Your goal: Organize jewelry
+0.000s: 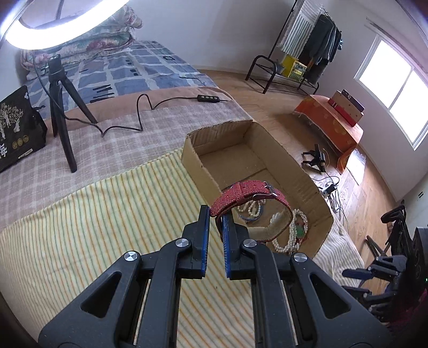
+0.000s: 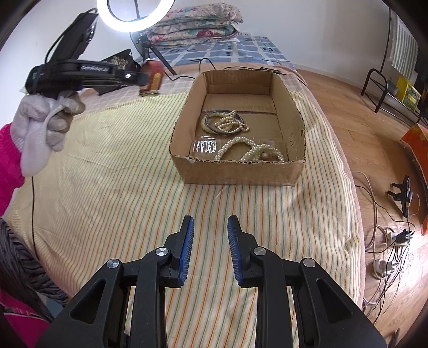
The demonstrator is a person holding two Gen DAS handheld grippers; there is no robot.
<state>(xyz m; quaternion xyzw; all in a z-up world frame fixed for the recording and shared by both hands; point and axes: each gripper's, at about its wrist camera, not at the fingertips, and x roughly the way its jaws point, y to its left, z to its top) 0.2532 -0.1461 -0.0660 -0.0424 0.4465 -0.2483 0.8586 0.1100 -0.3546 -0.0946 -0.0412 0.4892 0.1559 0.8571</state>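
Room: a bedroom with a wooden floor (image 2: 355, 112), a window (image 1: 396, 80) and a clothes rack (image 1: 315, 40) along the far walls.
Surface: a bed spread with a striped sheet (image 2: 112, 166); beyond it a checked blanket (image 1: 133, 133) and a folded floral quilt (image 2: 195, 24) at the far end.
Cardboard box (image 2: 235, 171): open-topped, standing on the striped sheet near the bed's right edge.
Box contents: pearl strands (image 2: 251, 152) lie against the near wall; further in, a dark bangle (image 2: 211, 128) lies tangled with another pearl necklace (image 2: 227, 120).
Red strap (image 1: 248, 195): a woven watch-style band with a metal buckle, held in the air above the box's near left corner, its tan underside curling down over the pearls.
Left gripper (image 1: 216, 216): its fingers are clamped on one end of the red strap; in the right wrist view it is held high over the bed's left side by a gloved hand (image 2: 42, 123).
Right gripper (image 2: 210, 227): fingers apart with nothing between them, hovering over the striped sheet short of the box's near wall.
Ring light (image 2: 133, 13): lit, on a small tripod (image 1: 64, 112) at the far part of the bed, its cable (image 1: 139, 112) trailing across the blanket.
Black bag (image 1: 18, 128): stands at the bed's left edge by the tripod.
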